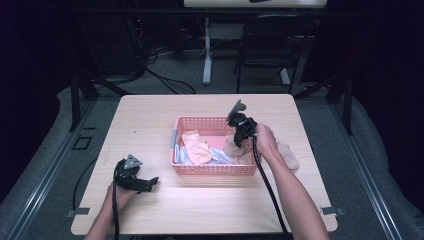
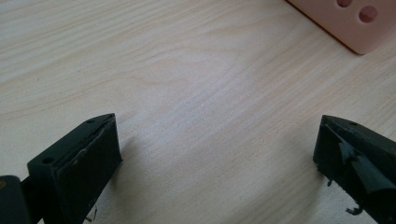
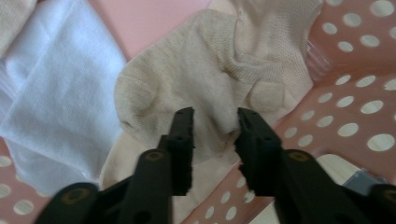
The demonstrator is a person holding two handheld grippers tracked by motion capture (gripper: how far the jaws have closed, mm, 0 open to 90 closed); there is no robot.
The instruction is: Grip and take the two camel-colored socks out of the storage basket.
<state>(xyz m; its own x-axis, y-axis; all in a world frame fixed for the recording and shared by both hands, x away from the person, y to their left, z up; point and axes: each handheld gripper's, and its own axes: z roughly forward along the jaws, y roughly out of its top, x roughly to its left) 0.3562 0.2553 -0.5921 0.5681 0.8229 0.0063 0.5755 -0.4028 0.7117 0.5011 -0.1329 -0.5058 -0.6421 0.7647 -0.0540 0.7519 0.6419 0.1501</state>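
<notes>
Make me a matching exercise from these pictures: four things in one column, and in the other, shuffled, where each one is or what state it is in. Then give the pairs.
Things
1. left gripper
2. right gripper
3. beige sock
4. tan sock

Places or states
A. on the table, right of the basket
B. jaws wide open over bare wood
C. lies in the basket at its right end
D. jaws part open, over the basket's contents

Pairs: 1-B, 2-D, 3-C, 4-A

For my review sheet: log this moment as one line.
right gripper: over pink perforated plastic basket, jaws part-open around beige knit sock | left gripper: open, over bare wooden table
</notes>
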